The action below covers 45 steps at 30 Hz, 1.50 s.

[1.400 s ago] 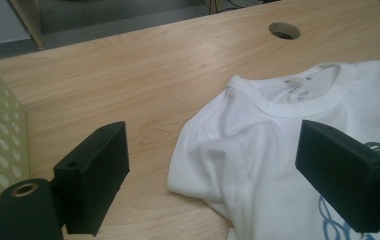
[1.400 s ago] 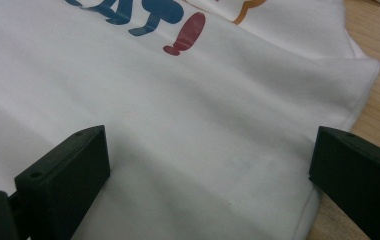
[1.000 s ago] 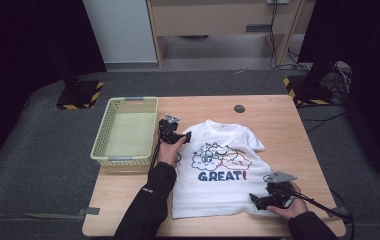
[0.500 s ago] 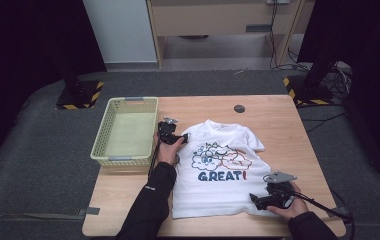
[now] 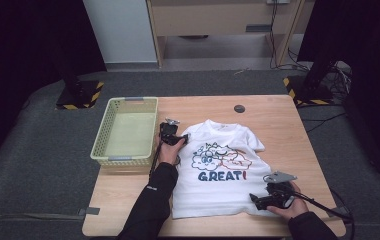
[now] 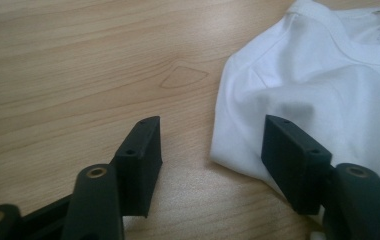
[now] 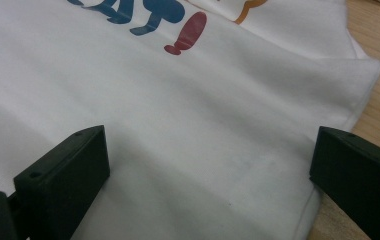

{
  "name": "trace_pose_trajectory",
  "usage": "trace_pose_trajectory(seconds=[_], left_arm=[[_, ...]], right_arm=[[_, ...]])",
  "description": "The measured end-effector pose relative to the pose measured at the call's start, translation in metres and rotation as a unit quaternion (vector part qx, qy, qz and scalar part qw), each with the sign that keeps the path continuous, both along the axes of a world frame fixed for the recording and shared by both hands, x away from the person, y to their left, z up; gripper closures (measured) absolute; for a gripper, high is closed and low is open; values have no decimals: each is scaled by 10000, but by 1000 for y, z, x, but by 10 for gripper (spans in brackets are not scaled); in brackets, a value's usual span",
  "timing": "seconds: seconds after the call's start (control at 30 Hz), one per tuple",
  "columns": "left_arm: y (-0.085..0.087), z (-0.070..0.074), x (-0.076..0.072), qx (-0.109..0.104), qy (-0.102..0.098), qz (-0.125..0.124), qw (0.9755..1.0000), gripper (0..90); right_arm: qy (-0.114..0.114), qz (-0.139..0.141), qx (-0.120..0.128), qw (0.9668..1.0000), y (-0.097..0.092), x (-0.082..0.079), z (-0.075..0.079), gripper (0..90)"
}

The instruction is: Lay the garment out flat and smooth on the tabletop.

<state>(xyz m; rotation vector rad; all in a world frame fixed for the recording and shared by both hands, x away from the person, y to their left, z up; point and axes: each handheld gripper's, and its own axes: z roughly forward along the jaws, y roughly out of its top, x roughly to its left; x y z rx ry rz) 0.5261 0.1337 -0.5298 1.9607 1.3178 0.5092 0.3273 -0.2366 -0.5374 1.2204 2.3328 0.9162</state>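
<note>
- The white T-shirt (image 5: 223, 170) lies flat, mid-tabletop toward the near edge.
- Left gripper (image 6: 213, 145), jaws half-open and just closing, straddles the sleeve fold; it may catch a single layer.
- Right gripper (image 7: 208, 170) gapes over the hem, holding nothing; it may snag wood.

wooden table (image 5: 278, 120) on grey carpet (image 5: 38, 165), wooden cabinet (image 5: 218, 20) behind.

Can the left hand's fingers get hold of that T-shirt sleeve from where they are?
Probably yes: the left gripper has been closing, its fingers straddling the sleeve edge of the T-shirt, with nothing between.
</note>
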Motion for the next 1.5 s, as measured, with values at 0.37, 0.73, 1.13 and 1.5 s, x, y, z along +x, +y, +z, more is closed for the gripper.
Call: trace_pose_trajectory(seconds=[0.37, 0.73, 1.13, 1.5], left_arm=[[-10, -2, -7, 130, -206, -161, 9996, 668], [-8, -4, -5, -261, -137, -227, 9993, 843], [-2, 36, -9, -559, -397, -464, 9966, 857], [-30, 72, -28, -726, -698, -1059, 9893, 859]], right_arm=[[-3, -5, 0, 10000, 0, 0, 0, 27], [0, 6, -1, 10000, 0, 0, 0, 26], [12, 9, 2, 10000, 0, 0, 0, 26], [3, 14, 0, 10000, 0, 0, 0, 26]])
